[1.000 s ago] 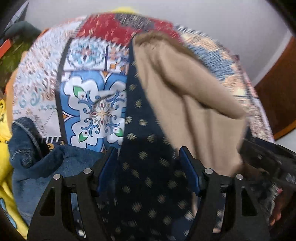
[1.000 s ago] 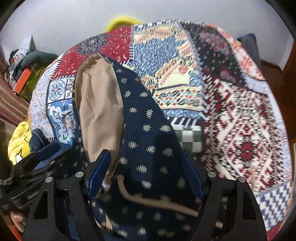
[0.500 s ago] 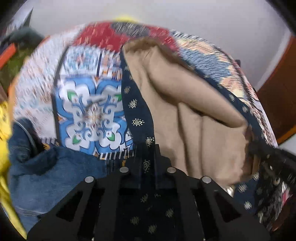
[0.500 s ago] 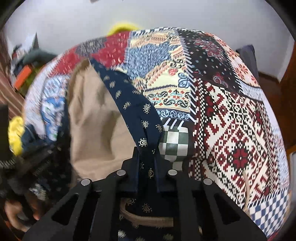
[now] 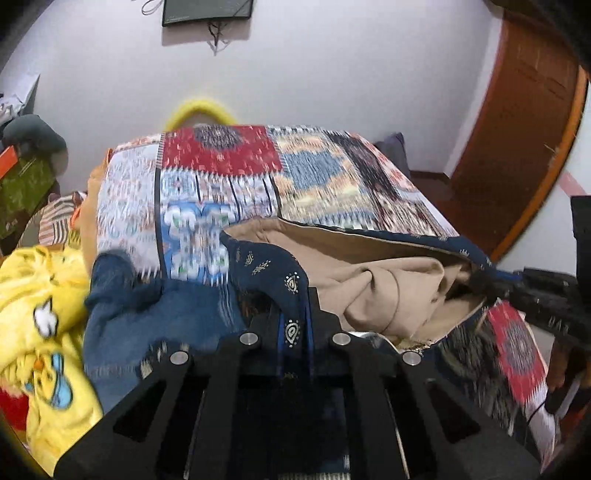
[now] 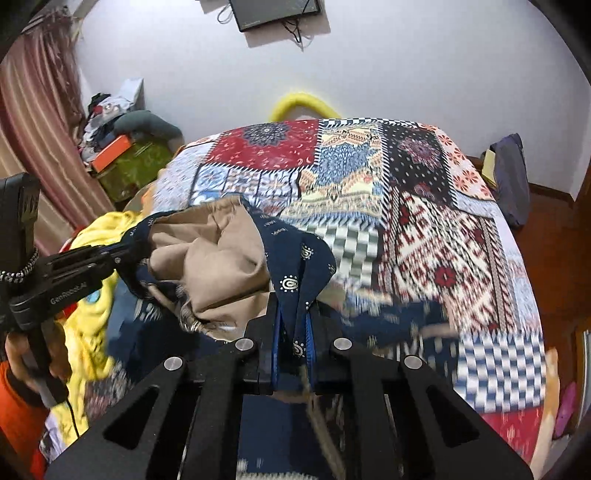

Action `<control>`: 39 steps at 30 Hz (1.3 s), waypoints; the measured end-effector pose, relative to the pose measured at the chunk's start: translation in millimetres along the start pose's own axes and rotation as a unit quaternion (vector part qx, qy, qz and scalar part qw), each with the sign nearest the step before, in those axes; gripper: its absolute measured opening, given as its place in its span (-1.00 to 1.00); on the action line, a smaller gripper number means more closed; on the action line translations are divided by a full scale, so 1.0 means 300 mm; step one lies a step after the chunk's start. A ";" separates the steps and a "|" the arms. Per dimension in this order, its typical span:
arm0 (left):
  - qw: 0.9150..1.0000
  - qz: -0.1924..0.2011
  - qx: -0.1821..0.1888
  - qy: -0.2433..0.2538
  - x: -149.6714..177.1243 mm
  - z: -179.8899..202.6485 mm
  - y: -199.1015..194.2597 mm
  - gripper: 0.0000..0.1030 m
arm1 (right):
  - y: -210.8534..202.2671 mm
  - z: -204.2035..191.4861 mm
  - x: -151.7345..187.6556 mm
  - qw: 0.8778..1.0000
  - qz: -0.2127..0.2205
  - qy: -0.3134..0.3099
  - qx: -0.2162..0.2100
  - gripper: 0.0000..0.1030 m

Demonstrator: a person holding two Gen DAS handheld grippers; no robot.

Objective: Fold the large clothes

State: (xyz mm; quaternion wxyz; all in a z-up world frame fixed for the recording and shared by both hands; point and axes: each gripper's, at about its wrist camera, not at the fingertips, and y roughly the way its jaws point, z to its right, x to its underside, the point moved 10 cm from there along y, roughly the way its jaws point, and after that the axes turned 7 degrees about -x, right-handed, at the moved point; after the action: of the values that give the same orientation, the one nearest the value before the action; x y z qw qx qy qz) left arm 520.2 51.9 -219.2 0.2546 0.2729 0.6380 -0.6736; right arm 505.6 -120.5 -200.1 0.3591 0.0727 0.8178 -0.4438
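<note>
The garment (image 5: 266,262) is soft navy cloth printed with small pale paisley marks, lined in plain tan fabric (image 5: 388,280) that bunches in loose folds. It hangs lifted above the bed, stretched between the two claws. The left claw (image 5: 295,328) is pinched tight on a navy edge, its blue pads pressed against the cloth; the right claw (image 6: 293,332) is likewise clamped on another navy edge, a tan cord (image 6: 321,417) trailing down past it.

Beneath lies the bed (image 6: 424,229), covered in a flat patchwork spread of red, blue, cream and checked blocks. At its left side are crumpled blue denim (image 5: 155,325) and a fuzzy yellow blanket (image 5: 37,306). The wall (image 6: 406,66) is plain white with a dark screen (image 6: 275,13) mounted high; a pink curtain (image 6: 37,110) and a wooden door (image 5: 524,129) flank the room. Seen from the right wrist, the left tool's black body reads "GenRobot.AI" (image 6: 68,295).
</note>
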 end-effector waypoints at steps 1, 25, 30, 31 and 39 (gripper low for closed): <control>1.000 -0.007 0.013 -0.002 0.042 0.003 -0.009 -0.84 | -0.010 0.003 0.032 1.000 -0.002 0.001 0.000 -0.80; 0.999 -0.038 0.004 0.014 0.327 -0.065 -0.067 0.05 | -0.104 -0.052 0.251 0.996 -0.039 -0.041 0.063 -0.01; 0.999 -0.038 -0.009 -0.019 0.224 -0.152 -0.008 0.05 | -0.046 -0.115 0.104 0.996 -0.014 -0.059 0.059 0.16; 0.999 -0.043 -0.008 -0.026 0.212 -0.165 0.013 0.05 | -0.014 -0.125 0.073 0.996 -0.017 -0.062 0.056 0.16; 0.994 -0.088 0.010 -0.063 0.159 -0.210 0.258 0.05 | 0.288 -0.114 -0.006 0.993 -0.092 -0.053 0.044 0.16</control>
State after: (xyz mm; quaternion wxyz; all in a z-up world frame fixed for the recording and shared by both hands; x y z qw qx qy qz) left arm 541.8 110.8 -310.3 0.2312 0.1754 0.6355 -0.7155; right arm 526.9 -42.1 -245.2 0.3559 -0.0100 0.7805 -0.5139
